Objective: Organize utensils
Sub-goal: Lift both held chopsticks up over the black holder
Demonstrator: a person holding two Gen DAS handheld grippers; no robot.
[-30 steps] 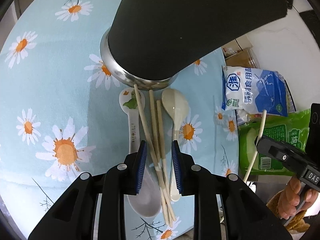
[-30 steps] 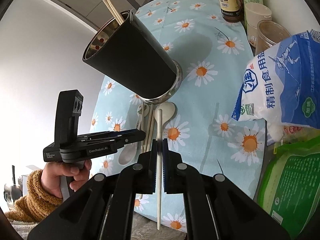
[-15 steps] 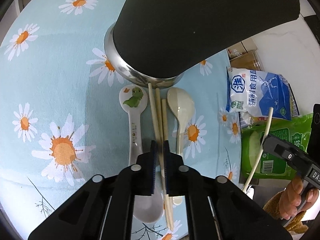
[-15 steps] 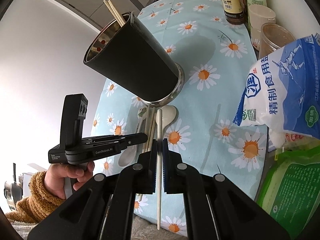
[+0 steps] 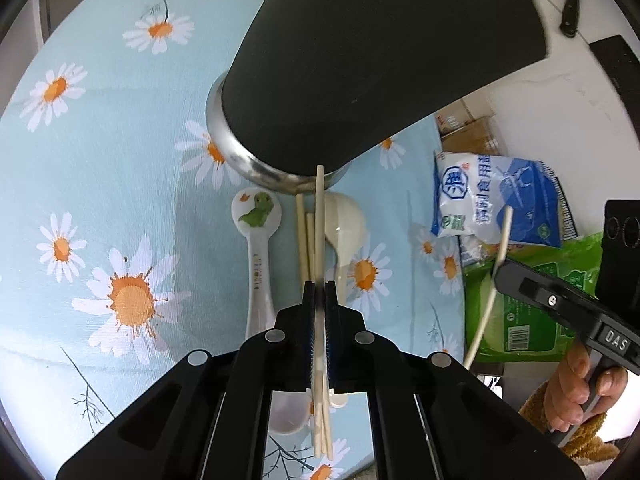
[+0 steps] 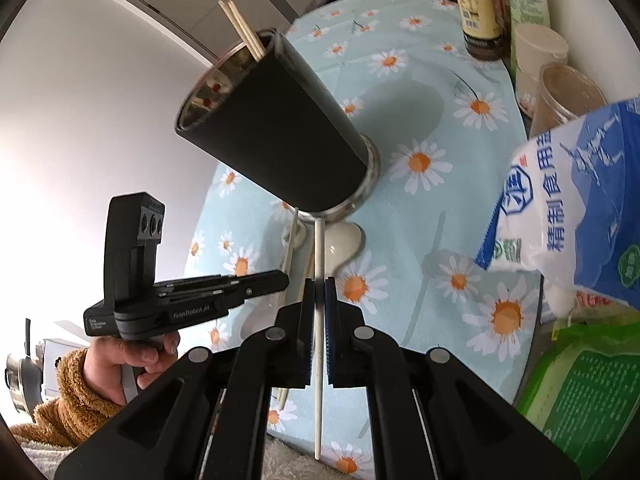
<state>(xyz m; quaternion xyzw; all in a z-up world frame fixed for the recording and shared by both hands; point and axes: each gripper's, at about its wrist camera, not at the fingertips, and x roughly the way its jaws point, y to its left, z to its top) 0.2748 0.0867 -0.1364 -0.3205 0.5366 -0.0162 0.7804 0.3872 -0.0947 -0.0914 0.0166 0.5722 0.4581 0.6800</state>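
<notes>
Underneath everything, the round tabletop (image 5: 100, 152) wears a pale blue cloth printed with white-and-orange daisies, and plain white walls and a grey door frame close in the room behind it. Standing on the cloth is a tall holder (image 6: 276, 136), matte black outside with a shiny steel rim and base, and 2 wooden chopsticks (image 6: 242, 30) poke from its mouth. Just before its base lie a white ceramic spoon (image 5: 258, 248) printed with a green dinosaur, a plain cream spoon (image 5: 346, 224) and 2 loose chopsticks (image 5: 304, 240) between them. The left gripper (image 5: 319, 292) has its jaws clamped on a thin wooden chopstick (image 5: 319, 216) whose tip reaches up against the holder's base. The right gripper (image 6: 319, 288) has its jaws clamped on a smooth white chopstick (image 6: 318, 248), pointing toward the holder. At the right edge sit a glossy blue-and-white salt bag (image 6: 576, 216) and a green packet (image 6: 592, 384); bottles (image 6: 480, 4) and plastic tubs (image 6: 560, 88) stand at the far side. A fuzzy brown sleeve (image 6: 64, 400) covers the wrist of the left hand.
</notes>
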